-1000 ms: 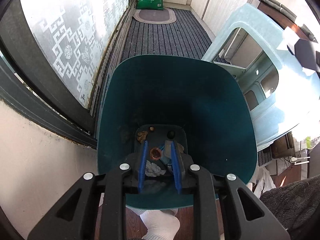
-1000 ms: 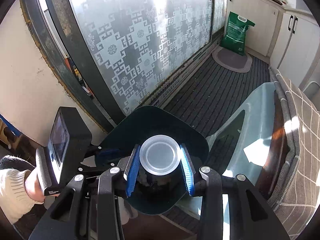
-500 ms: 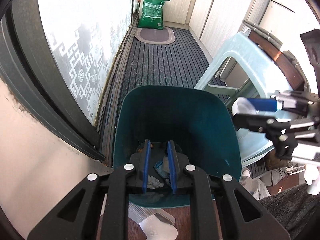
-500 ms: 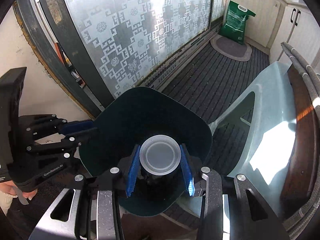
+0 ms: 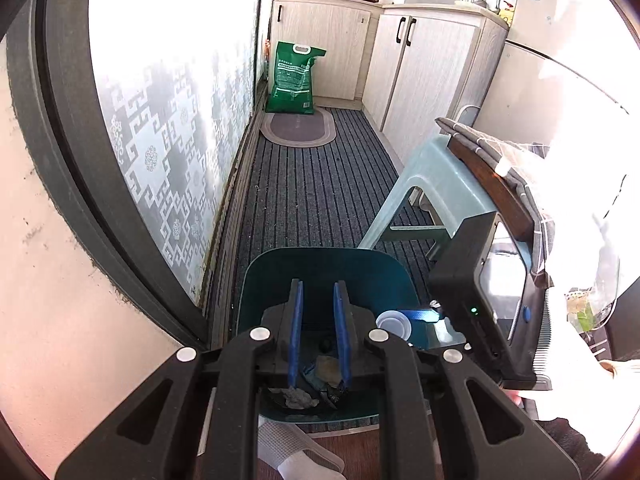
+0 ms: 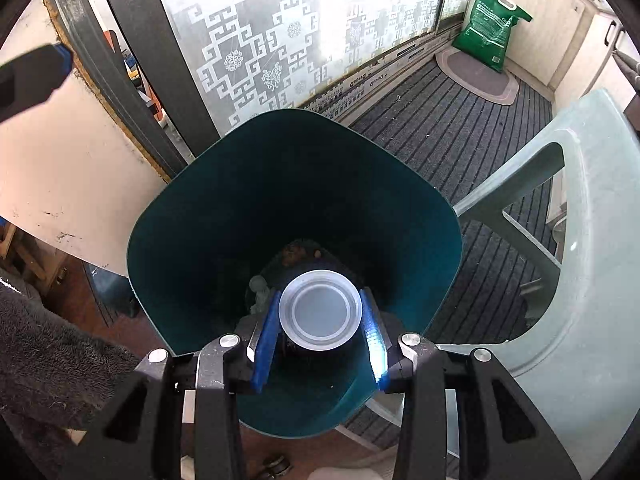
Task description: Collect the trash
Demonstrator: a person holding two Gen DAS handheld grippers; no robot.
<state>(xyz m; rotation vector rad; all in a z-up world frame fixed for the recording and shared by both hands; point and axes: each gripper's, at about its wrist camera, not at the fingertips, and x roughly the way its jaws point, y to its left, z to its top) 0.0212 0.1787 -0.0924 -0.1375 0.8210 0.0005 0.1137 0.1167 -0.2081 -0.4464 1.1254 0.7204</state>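
A dark teal trash bin (image 6: 192,216) stands on the floor by the sliding door; it also shows in the left wrist view (image 5: 260,280). My right gripper (image 6: 320,312) is shut on a clear plastic cup (image 6: 320,310), held bottom toward the camera over the bin's opening. The cup (image 5: 394,324) and right gripper (image 5: 424,315) show at the bin's right rim in the left wrist view. My left gripper (image 5: 319,304) is open and empty above the bin's near side. Crumpled trash (image 5: 326,368) lies on the bin's bottom.
A pale green plastic stool (image 6: 580,208) stands right of the bin, with a folded checked cloth (image 5: 500,152) on a wooden board. A green bag (image 5: 294,78) and oval mat (image 5: 298,130) lie at the far end of the striped floor. Frosted glass door on the left.
My left gripper has lifted up and back from inside the bin. My right gripper has carried the cup lower, over the bin's opening.
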